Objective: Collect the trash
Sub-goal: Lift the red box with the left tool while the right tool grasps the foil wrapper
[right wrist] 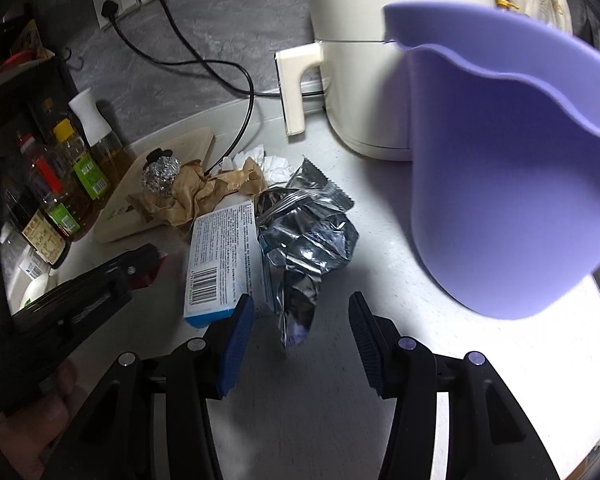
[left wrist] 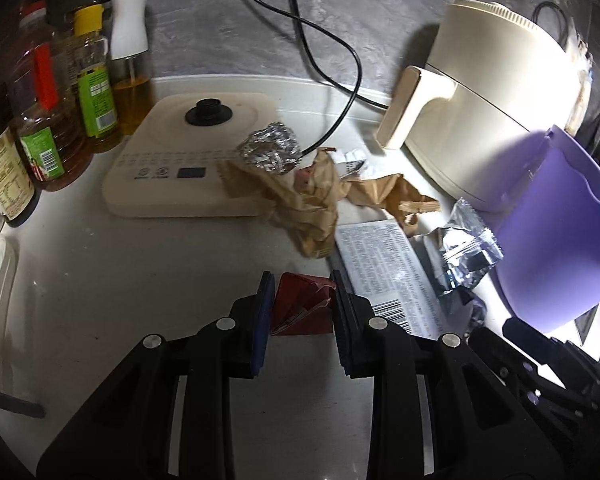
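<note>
Left hand-held gripper: the left hand-held gripper [left wrist: 300,300] sits low over the worktop [left wrist: 120,280], its blue pads spread on either side of the red wrapper [left wrist: 300,306]; whether the pads touch it I cannot tell, and it does not look squeezed.
Right hand-held gripper: the right hand-held gripper [right wrist: 302,332] is spread wide and carries nothing; the tail of the silver foil packet [right wrist: 308,248] lies between its fingers without touching them.
Progress: judged from the litter lying about, the task is early; every piece in view is on the worktop and nothing can be seen inside the purple bin [right wrist: 512,176].
Red wrapper: small, creased, folded into angular flaps, a pale scrap at one edge; it lies well in front of the bin, on the far side of the printed packet from it.
Printed packet: a flat white packet [right wrist: 220,260] with dense print, a barcode and a blue edge, just beside the silver packet, farther from the bin.
Silver foil packet: crumpled, shiny, saw-toothed at its sealed end, near the bin's base.
Brown paper: a crushed brown bag [left wrist: 304,200] farther back, partly lying on the cream appliance base [left wrist: 180,160].
Foil ball: a wad of aluminium foil [left wrist: 270,148] resting on that brown paper.
White tissue: crumpled white paper [right wrist: 268,160] behind the brown paper, towards the cream air fryer [left wrist: 492,100].
Left to do: all of these pieces appear to need lifting into the bin.
</note>
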`<state>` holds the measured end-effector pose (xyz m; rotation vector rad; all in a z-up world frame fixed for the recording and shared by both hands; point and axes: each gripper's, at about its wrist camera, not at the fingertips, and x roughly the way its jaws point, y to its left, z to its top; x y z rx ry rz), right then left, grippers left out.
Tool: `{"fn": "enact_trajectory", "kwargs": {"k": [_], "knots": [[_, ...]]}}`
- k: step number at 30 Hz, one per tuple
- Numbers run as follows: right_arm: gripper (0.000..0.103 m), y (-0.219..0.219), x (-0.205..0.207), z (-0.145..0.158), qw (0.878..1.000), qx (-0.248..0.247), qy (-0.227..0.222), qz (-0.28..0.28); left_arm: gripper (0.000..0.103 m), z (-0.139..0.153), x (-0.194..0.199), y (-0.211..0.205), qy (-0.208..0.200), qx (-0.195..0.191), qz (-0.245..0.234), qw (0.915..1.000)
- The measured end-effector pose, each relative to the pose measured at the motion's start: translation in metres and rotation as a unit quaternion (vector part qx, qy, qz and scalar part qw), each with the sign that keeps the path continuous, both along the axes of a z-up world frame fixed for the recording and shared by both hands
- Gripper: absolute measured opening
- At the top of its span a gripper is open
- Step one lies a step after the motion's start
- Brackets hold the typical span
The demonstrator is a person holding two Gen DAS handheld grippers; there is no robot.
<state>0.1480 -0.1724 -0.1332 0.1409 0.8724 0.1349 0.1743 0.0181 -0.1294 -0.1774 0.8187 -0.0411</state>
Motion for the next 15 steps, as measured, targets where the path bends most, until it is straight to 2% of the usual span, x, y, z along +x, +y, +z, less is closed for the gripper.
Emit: {"fn": "enact_trajectory", "kwargs": {"k": [6,8,9,10,11,12,15], "knots": [[0.048,0.001,0.015,-0.005,1.0,0.008,0.005,0.002,0.028,0.0,0.002,0.004,0.001,0.004,0.01,0.9999],[0.038,0.001,0.019,-0.007,1.0,0.003,0.011,0.007,0.028,0.003,0.001,0.003,-0.004,0.004,0.011,0.9999],[0.024,0.0,0.021,-0.008,1.0,0.006,0.017,0.01,0.028,0.003,0.001,0.003,-0.005,0.003,0.012,0.9999],[0.016,-0.002,0.022,-0.009,1.0,0.011,0.022,0.014,0.028,0.004,0.0,0.002,-0.006,0.003,0.014,0.9999],[0.014,-0.002,0.022,-0.008,1.0,0.01,0.022,0.016,0.028,0.006,-0.001,0.002,-0.008,0.004,0.017,0.9998],[0.004,-0.002,0.02,-0.006,1.0,0.006,0.018,0.019,0.028,0.008,-0.002,0.001,-0.01,0.005,0.02,0.9997],[0.001,-0.001,0.013,0.002,0.999,0.004,0.008,0.031,0.028,0.015,-0.004,0.0,-0.019,0.006,0.025,0.9995]]}}
